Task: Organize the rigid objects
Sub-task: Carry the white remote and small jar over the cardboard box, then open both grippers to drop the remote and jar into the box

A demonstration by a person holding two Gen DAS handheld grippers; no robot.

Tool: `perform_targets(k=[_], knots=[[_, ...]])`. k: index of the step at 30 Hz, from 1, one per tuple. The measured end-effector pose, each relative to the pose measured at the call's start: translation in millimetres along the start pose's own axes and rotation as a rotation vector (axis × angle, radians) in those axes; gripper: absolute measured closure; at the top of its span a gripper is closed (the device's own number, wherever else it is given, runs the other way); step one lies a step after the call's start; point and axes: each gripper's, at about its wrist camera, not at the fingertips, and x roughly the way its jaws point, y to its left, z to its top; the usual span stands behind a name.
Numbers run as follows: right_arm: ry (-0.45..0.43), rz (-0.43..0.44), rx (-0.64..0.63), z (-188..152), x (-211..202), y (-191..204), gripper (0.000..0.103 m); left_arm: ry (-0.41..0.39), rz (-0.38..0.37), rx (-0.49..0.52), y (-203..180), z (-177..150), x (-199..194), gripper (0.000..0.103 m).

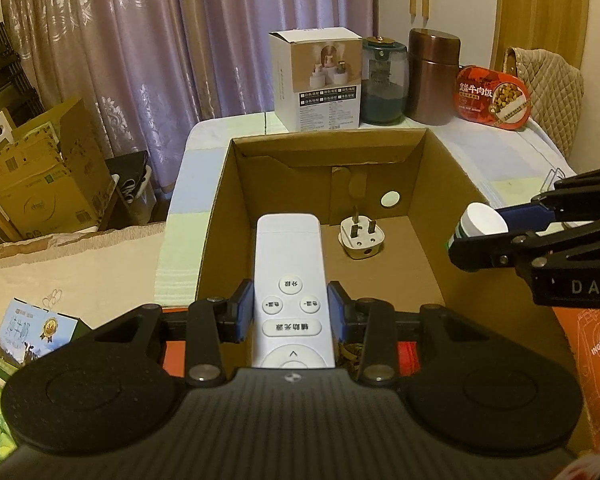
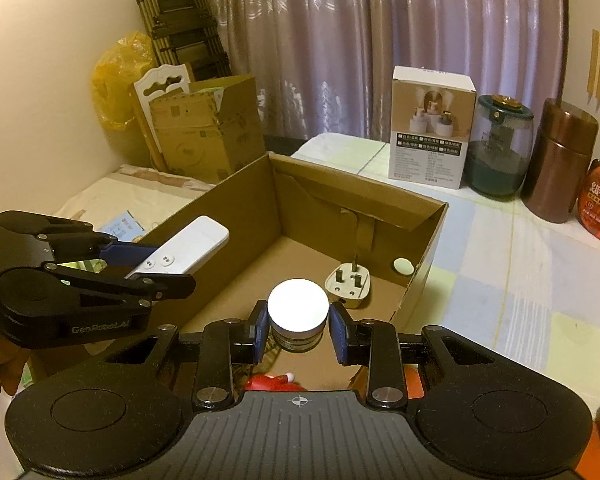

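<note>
The remote control (image 1: pixel 290 288) sits clamped between the blue pads of the left gripper (image 1: pixel 291 312), its buttons facing up and its far end reaching out over the open cardboard box (image 1: pixel 220 200). Just ahead of the remote's tip and a little to its right, a white plug (image 1: pixel 360 240) lies on the box floor with its prongs up. The left wrist view shows the remote's button face in full, which the right wrist view gives only at a slant from the side.

The right gripper (image 2: pixel 298 326) grips a small jar with a white lid (image 2: pixel 298 308), pads against its sides; this view looks straight down on the lid, while the left view shows the jar only partly, from the side, at the tip of the fingers. The plug lies just beyond the jar, to the right.

Both grippers tilt downward over the near side of the box, side by side, each one's fingers showing at the edge of the other's view. Beyond the box stand a white carton (image 1: pixel 316 80), a glass jar (image 1: pixel 382 80) and a copper canister (image 1: pixel 434 76).
</note>
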Motion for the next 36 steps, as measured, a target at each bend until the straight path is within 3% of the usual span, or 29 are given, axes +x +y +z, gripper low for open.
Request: perform_targets(k=[5,36], knots=[[-0.003,0.001,0.001,0.2,-1.0,0.7,0.074,-0.017,0.021,0.002,-0.3,0.8,-1.8,0.064],[0.000,-0.013,0.027,4.1,5.2,-8.6,0.074,-0.029,0.009,-0.002,-2.8,5.0,-9.1,0.064]])
